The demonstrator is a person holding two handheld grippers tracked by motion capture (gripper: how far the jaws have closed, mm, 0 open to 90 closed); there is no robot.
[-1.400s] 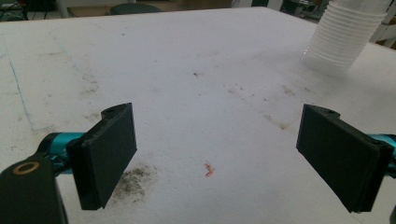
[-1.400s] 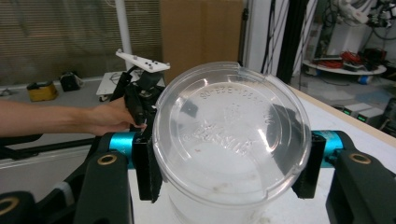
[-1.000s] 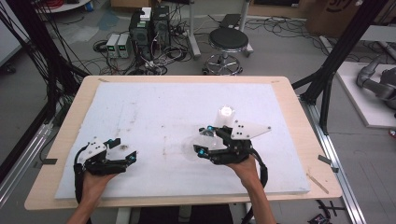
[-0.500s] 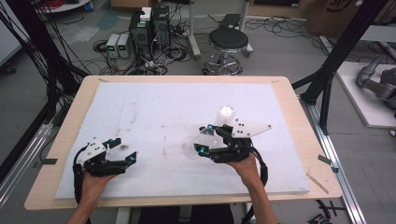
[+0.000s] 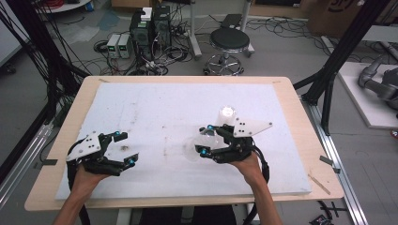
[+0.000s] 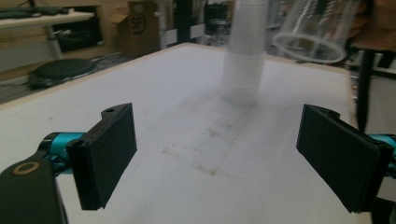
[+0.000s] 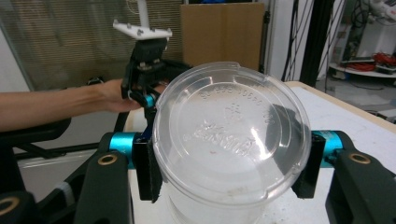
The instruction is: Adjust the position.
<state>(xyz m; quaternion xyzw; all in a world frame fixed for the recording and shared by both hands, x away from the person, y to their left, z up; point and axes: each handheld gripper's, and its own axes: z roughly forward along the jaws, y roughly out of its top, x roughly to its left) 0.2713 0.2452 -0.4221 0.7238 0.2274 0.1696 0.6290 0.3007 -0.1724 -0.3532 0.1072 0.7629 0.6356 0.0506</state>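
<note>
Here, going from the left of the table to the right, the left gripper point(image 5: 123, 149) hangs over the near-left part of the white mat point(image 5: 155, 103), its jaws spread wide with nothing between them; in the left gripper view the bare mat lies between its two black pads point(image 6: 109, 151). Further right, the right gripper point(image 5: 204, 139) pinches a clear plastic cup point(image 5: 193, 149) on its side, mouth turned toward the left hand and base facing the right gripper's camera, where the jaws press on both flanks of the cup point(image 7: 231, 149). Just beyond it, a stack of clear cups point(image 5: 226, 115) stands upright on the mat.

The step in hand looks like passing or steadying the single cup between the two tools. To do it well, the right grip should stay light, since thin plastic buckles under a hard squeeze. The left gripper should come in level with the cup's rim, jaws kept wide until they straddle the wall, then close gently. Keeping both clear of the stack avoids tipping it.
</note>
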